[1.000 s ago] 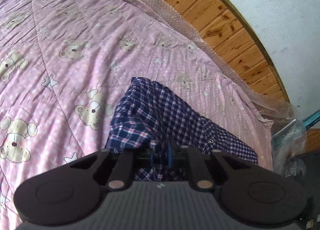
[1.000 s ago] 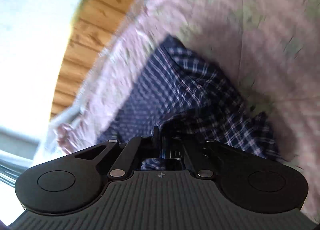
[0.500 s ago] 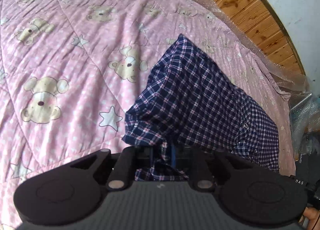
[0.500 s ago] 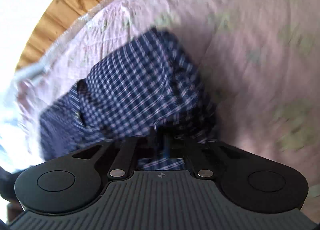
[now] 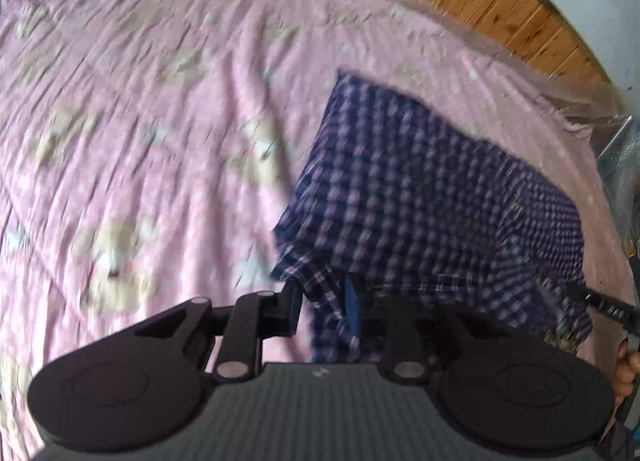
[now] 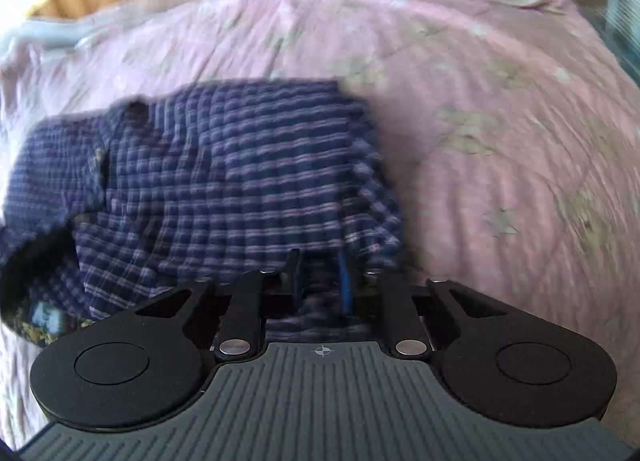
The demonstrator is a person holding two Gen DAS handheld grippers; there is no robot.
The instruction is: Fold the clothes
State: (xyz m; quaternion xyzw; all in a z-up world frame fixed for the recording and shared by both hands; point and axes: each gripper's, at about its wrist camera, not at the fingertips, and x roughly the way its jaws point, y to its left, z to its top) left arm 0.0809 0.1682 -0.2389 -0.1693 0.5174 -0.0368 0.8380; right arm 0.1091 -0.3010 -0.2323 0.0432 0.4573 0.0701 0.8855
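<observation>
Plaid shirt (image 5: 424,197) lies flat on pink bed quilt (image 5: 140,121). L claw (image 5: 324,309) & R claw (image 6: 320,281) both part-open w/ shirt's near hem between fingers.

Both grippers open up now: left gripper (image 5: 325,307) & right gripper (image 6: 320,285) have gaps, w/ the blue check shirt (image 6: 224,165) lying flatter on the pink blanket (image 5: 140,121).

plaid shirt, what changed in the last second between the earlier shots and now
The left gripper and right gripper have opened, letting go of the plaid shirt, which has dropped and spread flatter onto the pink quilt. The quilt itself stayed put.
</observation>
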